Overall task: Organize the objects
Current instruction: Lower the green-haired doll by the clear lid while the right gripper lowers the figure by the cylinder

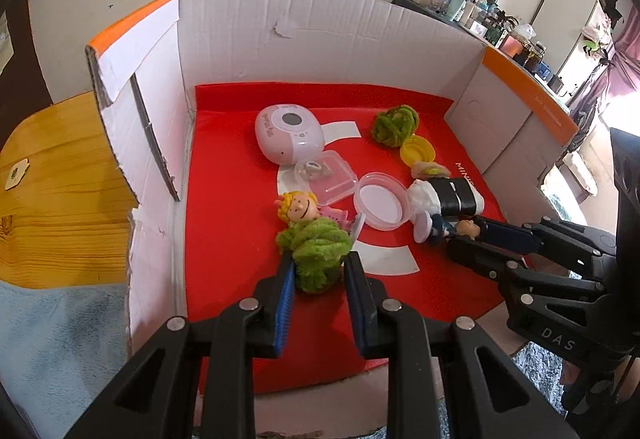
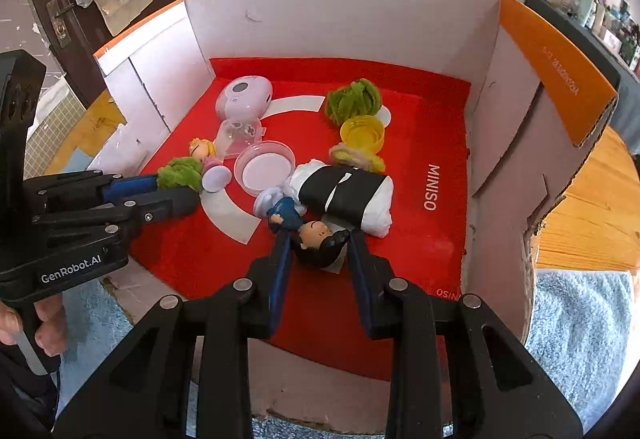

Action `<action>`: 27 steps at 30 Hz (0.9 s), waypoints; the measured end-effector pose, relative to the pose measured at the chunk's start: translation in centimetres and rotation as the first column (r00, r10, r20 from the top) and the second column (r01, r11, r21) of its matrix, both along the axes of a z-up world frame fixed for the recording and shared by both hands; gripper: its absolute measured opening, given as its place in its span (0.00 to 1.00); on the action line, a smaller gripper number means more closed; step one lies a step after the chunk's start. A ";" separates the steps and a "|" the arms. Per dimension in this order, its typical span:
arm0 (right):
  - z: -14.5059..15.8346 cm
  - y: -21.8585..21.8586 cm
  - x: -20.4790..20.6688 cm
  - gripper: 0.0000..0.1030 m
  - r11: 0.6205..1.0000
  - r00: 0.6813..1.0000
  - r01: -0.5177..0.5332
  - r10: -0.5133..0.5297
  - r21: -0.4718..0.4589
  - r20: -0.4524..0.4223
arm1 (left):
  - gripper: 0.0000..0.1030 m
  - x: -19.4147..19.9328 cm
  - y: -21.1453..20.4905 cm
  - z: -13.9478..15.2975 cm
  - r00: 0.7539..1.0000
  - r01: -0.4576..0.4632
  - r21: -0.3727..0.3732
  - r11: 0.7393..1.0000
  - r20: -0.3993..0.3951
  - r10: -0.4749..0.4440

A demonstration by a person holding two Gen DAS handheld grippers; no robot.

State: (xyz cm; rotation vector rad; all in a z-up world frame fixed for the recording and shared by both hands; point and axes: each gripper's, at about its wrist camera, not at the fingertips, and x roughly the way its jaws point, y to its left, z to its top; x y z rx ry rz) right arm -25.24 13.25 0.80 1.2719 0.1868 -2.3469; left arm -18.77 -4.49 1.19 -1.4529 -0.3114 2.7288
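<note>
A red mat (image 1: 240,259) lines an open white cardboard box (image 1: 320,39). My left gripper (image 1: 318,259) has its fingers on both sides of a light green yarn ball (image 1: 316,251), next to a blonde girl figurine (image 1: 300,207). In the right wrist view my right gripper (image 2: 318,239) has its fingers around the head of a dark-haired boy figurine (image 2: 316,235) lying on the mat (image 2: 420,239). The left gripper (image 2: 168,191) and its yarn ball (image 2: 180,173) show there too. The right gripper (image 1: 464,235) shows in the left wrist view.
On the mat lie a pink round device (image 1: 288,135), a clear square case (image 1: 326,175), a round clear lid (image 1: 382,201), a dark green yarn ball (image 1: 394,125), a yellow cap (image 1: 416,151) and a black-and-white wrapped roll (image 1: 452,195). A wooden table (image 1: 52,191) and blue towel (image 1: 52,339) lie outside.
</note>
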 end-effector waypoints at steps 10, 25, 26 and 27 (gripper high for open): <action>-0.1 0.0 0.0 0.27 1.000 1.000 0.000 0.000 -0.008 0.005 | 0.24 -0.1 0.0 0.0 1.000 -0.001 -0.001 1.000 -0.002 0.001; 0.4 0.3 0.3 0.28 1.000 1.000 -0.002 0.002 -0.029 0.004 | 0.43 0.1 0.4 0.5 1.000 -0.002 -0.034 0.999 -0.028 0.001; 0.4 0.4 0.3 0.28 1.000 1.000 -0.001 0.001 -0.029 0.003 | 0.43 0.1 0.4 0.6 1.000 -0.002 -0.035 0.999 -0.030 0.001; 0.5 0.4 0.4 0.28 1.000 1.000 0.000 0.001 -0.029 0.002 | 0.43 0.2 0.4 0.6 1.000 -0.003 -0.036 0.999 -0.031 0.001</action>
